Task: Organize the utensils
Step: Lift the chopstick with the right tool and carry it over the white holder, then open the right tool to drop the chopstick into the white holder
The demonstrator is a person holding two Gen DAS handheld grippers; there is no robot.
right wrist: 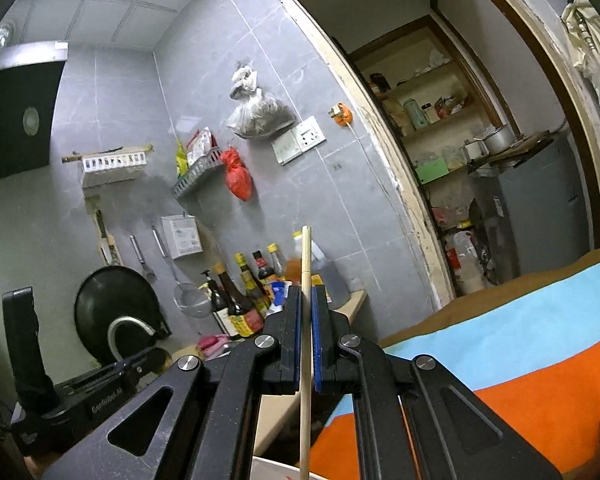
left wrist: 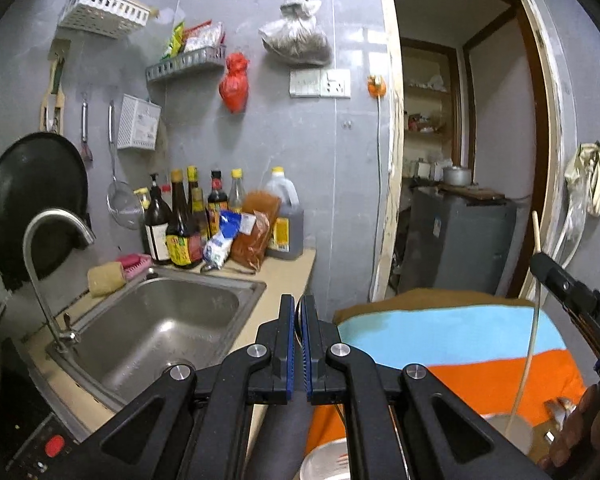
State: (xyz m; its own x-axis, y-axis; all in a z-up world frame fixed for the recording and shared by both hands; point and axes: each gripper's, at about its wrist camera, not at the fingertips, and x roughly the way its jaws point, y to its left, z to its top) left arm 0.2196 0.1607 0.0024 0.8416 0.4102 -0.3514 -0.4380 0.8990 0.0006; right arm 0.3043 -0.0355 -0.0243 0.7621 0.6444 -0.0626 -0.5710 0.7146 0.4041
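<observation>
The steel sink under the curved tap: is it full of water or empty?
Empty. The steel sink shows its bare, dry-looking bottom and the drain in the left wrist view; no water stands in it, and nothing runs from the curved tap.

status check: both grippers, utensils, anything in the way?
Left gripper shut on spoon. Right gripper shut on chopstick, upright. Both over striped cloth; nothing blocking.

A brushed, dull-gleaming steel sink basin is seen set into a smooth matt beige surface. A pale, smooth wooden chopstick is clamped between ribbed blue rubber pads (matt black plastic jaws). A soft striped orange-and-blue cloth looks matt.
</observation>
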